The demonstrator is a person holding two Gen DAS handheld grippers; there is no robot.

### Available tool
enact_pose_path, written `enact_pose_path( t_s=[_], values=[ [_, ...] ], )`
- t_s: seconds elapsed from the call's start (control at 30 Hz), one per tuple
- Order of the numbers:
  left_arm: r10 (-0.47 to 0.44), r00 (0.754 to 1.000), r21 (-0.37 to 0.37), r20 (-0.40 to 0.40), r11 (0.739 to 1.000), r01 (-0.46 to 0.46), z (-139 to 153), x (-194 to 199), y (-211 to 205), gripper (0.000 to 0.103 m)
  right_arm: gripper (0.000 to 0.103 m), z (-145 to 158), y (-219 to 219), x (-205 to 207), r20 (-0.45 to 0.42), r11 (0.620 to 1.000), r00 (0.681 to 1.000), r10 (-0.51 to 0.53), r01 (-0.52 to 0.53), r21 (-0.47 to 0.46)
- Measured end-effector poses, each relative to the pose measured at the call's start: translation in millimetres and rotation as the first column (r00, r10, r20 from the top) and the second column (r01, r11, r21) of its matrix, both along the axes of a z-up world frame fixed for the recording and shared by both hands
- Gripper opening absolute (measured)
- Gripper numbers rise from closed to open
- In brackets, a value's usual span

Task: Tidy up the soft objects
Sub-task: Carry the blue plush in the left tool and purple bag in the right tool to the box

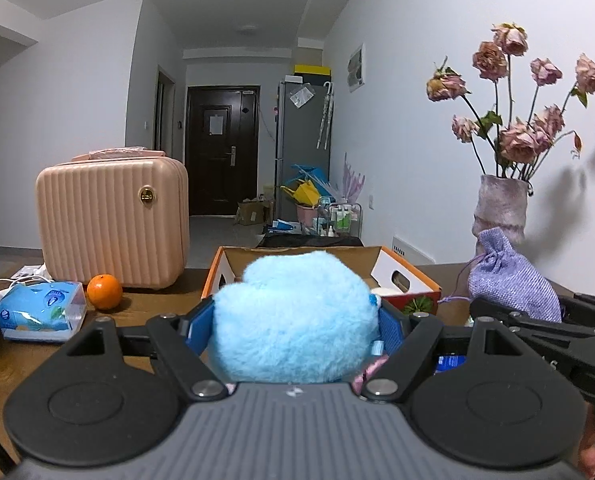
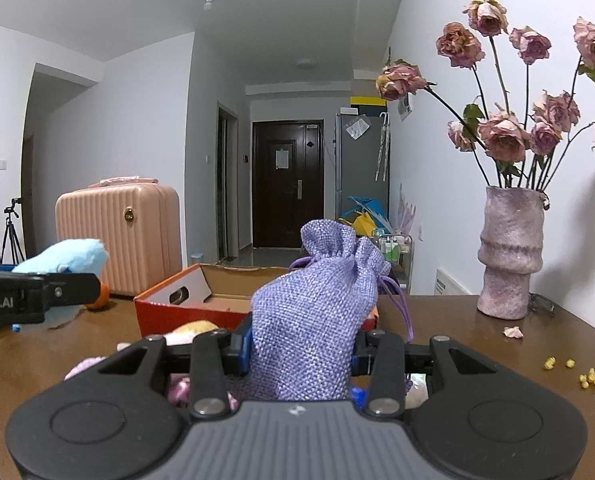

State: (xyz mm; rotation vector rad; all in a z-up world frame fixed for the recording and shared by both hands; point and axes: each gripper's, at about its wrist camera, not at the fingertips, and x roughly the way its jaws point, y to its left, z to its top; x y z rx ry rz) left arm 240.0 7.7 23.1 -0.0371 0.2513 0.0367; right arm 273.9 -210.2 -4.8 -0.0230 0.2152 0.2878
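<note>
My left gripper [image 1: 295, 330] is shut on a fluffy light-blue plush toy [image 1: 293, 320], held above the table just in front of the open orange cardboard box [image 1: 413, 280]. My right gripper [image 2: 301, 354] is shut on a purple woven drawstring pouch [image 2: 317, 312], held upright in front of the same box [image 2: 169, 308]. In the left wrist view the pouch [image 1: 513, 280] and right gripper show at the right. In the right wrist view the blue plush [image 2: 63, 256] and left gripper show at the left. Other soft items [image 2: 193, 328] lie below the right gripper, mostly hidden.
A pink suitcase [image 1: 113, 220], an orange [image 1: 104, 291] and a blue tissue pack [image 1: 41, 310] stand at the left of the brown table. A vase of dried roses [image 2: 509, 252] stands at the right by the wall, with yellow crumbs [image 2: 589, 378] near it.
</note>
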Motion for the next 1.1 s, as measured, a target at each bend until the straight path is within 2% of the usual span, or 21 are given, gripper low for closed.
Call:
enact_pose_path(
  t_s=[0.4, 1.1],
  values=[
    [0.019, 1.000, -0.012, -0.004, 1.000, -0.019, 3.2, 36.0, 11.4, 0.079, 0.040, 6.2, 18.9, 36.8, 0.031, 1.000, 0.999, -0.010, 0.010, 0.006],
    [0.054, 0.999, -0.032, 0.004, 0.998, -0.053, 9.4, 107.0, 25.9, 0.079, 0.040, 5.3, 39.8, 123.1, -0.010, 0.999, 0.999, -0.034, 0.034, 0.005]
  ],
)
